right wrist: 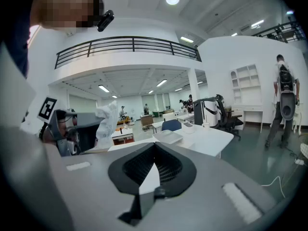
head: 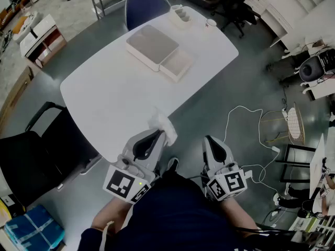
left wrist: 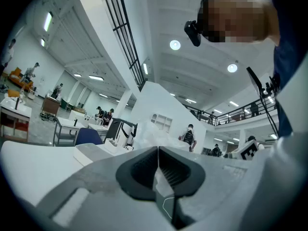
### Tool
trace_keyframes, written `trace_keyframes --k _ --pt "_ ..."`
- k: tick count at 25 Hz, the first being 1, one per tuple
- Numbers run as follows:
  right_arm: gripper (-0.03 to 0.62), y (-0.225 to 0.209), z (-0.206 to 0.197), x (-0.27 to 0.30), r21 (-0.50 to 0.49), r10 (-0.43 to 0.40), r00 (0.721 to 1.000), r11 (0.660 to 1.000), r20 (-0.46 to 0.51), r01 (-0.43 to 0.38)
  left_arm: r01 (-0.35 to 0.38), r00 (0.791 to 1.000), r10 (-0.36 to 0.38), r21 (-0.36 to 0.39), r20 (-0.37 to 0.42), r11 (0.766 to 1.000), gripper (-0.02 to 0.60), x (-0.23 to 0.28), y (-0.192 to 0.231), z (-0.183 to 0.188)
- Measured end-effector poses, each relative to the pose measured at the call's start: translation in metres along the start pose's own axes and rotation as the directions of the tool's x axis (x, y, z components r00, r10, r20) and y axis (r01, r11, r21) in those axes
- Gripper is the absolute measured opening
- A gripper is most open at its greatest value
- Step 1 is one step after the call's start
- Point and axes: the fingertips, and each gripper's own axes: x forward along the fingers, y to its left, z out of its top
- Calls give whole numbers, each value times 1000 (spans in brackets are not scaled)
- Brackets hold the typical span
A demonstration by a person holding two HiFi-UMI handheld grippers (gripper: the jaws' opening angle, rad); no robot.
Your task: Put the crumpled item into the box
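The crumpled item [head: 162, 123], a wad of white paper, sticks out of the tip of my left gripper [head: 157, 133] over the table's near edge. That gripper is shut on it. In the right gripper view the wad [right wrist: 107, 119] stands up from the left gripper's tip. In the left gripper view it [left wrist: 161, 134] shows just beyond the closed jaws of the left gripper [left wrist: 158, 149]. The flat white box [head: 152, 46] with a grey top lies far across the white table [head: 110, 95], a shallow open tray [head: 177, 65] beside it. My right gripper [head: 208, 139] is shut and empty, off the table's edge.
Two white cups [head: 180, 13] [head: 211, 23] stand at the table's far end by a blue chair [head: 145, 7]. A black chair [head: 36, 150] is close at the left. White cables [head: 251, 135] and a wire stool [head: 293, 123] lie on the floor at the right.
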Motion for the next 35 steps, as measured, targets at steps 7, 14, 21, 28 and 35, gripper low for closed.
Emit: trace_keyframes --k 7,14,21,28,35 --pt "2 -21 -2 -41 70 20 999 997 46 -23 11 996 -13 -17 -91 1000 9 8 -65 -35" --pt "2 -33 16 -56 101 75 988 991 135 -89 -20 994 27 64 -104 998 9 23 -94 -23" --pt "3 -65 24 -68 128 93 979 985 181 -117 -42 992 53 95 -114 995 9 46 -121 -25" --pt "3 -75 18 -70 158 90 981 981 170 -117 -71 987 83 92 -138 993 9 49 -123 -32" --pt "3 -90 19 -47 159 43 989 985 144 -66 -44 989 55 77 -139 996 9 73 -96 -31"
